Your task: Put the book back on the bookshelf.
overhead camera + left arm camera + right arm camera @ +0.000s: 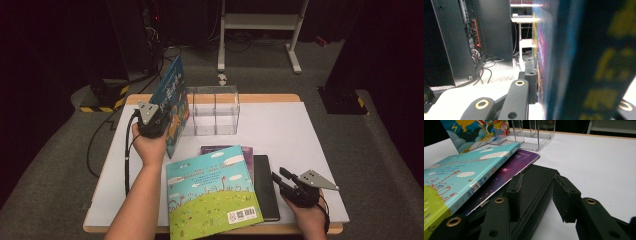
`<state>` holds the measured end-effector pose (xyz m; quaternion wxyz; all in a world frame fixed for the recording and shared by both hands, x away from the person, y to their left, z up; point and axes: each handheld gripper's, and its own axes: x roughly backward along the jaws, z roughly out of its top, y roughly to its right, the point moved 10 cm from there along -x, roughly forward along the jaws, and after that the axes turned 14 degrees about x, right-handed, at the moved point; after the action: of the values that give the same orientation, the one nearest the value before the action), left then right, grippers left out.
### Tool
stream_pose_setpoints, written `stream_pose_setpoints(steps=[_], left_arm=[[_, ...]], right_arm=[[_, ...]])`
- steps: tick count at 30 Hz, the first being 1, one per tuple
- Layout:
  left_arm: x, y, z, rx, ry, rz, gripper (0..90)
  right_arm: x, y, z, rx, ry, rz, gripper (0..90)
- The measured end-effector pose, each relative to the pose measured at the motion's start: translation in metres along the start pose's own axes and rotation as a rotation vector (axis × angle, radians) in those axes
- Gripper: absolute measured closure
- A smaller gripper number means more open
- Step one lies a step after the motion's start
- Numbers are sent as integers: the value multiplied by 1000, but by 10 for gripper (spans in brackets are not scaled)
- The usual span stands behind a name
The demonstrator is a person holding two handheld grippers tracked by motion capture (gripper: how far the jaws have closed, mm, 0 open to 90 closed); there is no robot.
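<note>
My left gripper (159, 125) is shut on a blue picture book (172, 100), which it holds upright on its edge just left of a clear acrylic organizer (215, 110). In the left gripper view the book's cover (574, 62) stands against one black finger (531, 85). A light-blue and green book (212, 195) lies on a purple book (220, 149), with a black book (267, 190) at their right. My right gripper (278, 173) stands open at the black book's right edge. Its pads hover over that cover (536, 185) with nothing between them.
The white tabletop (300, 135) has a wooden rim. Behind the table on the floor stand a white frame (260, 22), a black-and-yellow striped base (102, 97) and loose cables. A dark cabinet (496, 30) stands at the far left.
</note>
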<state>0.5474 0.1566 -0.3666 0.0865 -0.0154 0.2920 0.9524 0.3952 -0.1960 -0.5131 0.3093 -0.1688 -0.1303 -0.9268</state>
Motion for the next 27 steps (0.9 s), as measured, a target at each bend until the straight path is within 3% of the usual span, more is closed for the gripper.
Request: stream_pose_setpoints(steps=[7, 16, 23, 27], left_arm=[[7, 0, 1, -3, -19, -13, 774], [17, 2, 9, 6, 7, -42, 758], [19, -3, 12, -14, 40, -14, 800], [18, -1, 12, -4, 40, -26, 821]], right_arm=[[-1, -2, 0, 0, -4, 4, 595], [-2, -2, -1, 3, -4, 7, 595], [-2, -3, -1, 6, -6, 6, 594], [-2, -3, -1, 9, -5, 6, 595]])
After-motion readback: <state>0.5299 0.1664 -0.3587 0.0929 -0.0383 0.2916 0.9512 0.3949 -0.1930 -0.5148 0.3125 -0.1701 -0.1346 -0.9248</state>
